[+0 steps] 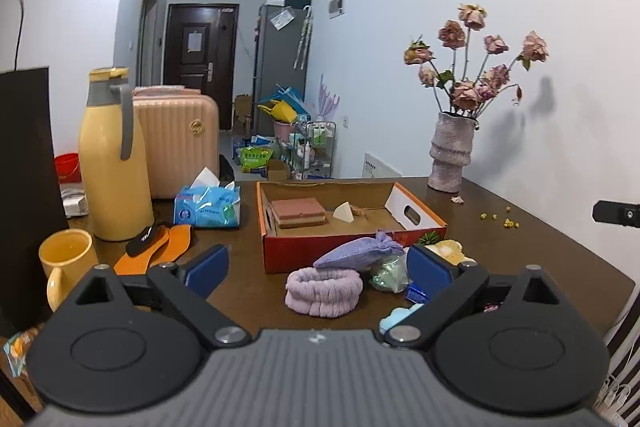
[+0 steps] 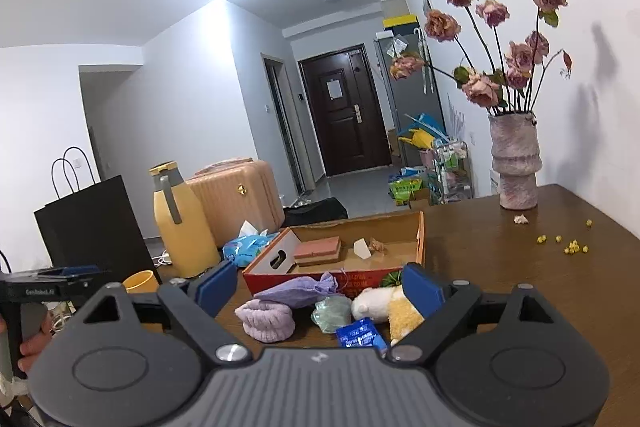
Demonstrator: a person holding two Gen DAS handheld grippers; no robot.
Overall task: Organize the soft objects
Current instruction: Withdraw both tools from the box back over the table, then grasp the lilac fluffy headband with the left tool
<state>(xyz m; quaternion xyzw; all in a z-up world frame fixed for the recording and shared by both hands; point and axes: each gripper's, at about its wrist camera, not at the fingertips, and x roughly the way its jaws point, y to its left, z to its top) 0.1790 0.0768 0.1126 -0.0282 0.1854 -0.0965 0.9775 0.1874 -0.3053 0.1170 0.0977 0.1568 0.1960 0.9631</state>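
Note:
An open red cardboard box (image 1: 320, 247) (image 2: 420, 235) sits on the brown table and holds a pink sponge block (image 1: 298, 213) (image 2: 318, 249) and a white wedge sponge (image 1: 344, 214) (image 2: 362, 249). In front of it lie a purple fluffy band (image 1: 324, 291) (image 2: 266, 319), a lilac drawstring pouch (image 1: 358, 251) (image 2: 300, 291), a pale green pouch (image 1: 388, 275) (image 2: 332, 313), a yellow-white plush toy (image 2: 394, 309) (image 1: 446, 251) and a blue packet (image 2: 360, 335). My left gripper (image 1: 318, 267) is open above the band. My right gripper (image 2: 320, 289) is open above the pile.
A yellow thermos (image 1: 112, 155), yellow mug (image 1: 68, 263), orange insoles (image 1: 160, 247) and blue tissue pack (image 1: 208, 205) stand at the left. A vase of dried roses (image 1: 452, 155) (image 2: 516, 163) stands at the back right. A black paper bag (image 2: 92, 227) is at the left edge.

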